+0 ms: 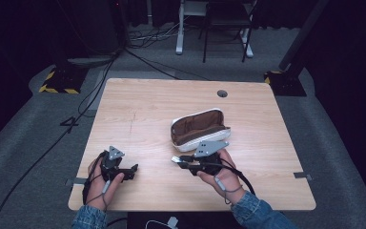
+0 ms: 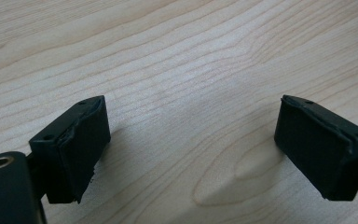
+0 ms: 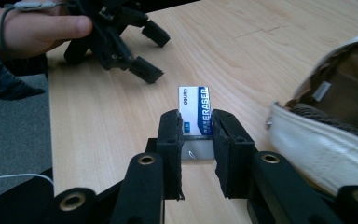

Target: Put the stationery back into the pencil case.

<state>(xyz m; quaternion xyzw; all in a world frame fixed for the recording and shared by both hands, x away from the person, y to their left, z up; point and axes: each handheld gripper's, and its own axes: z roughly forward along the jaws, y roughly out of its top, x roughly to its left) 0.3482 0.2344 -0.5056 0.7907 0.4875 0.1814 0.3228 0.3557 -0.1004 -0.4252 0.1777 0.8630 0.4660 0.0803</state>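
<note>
Left gripper (image 1: pixel 134 170): jaws spread wide, nothing between the matte black rubber pads, low over the counter (image 1: pixel 138 109) near its front left corner.
Counter: pale wood-grain laminate, rectangular.
Eraser (image 3: pixel 195 112): white block in a blue-and-white paper sleeve, near the front edge.
Right gripper (image 3: pixel 196 135): clamped on the eraser.
Pencil case (image 1: pixel 199 128): white, oval, brown fabric lining, unzipped, mid-counter.

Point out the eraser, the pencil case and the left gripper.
eraser (image 3: pixel 196 111): right gripper view, its printed sleeve.
pencil case (image 1: pixel 218 132): high view, its white outer wall.
left gripper (image 3: pixel 150 51): right gripper view, midway between its fingertips.
</note>
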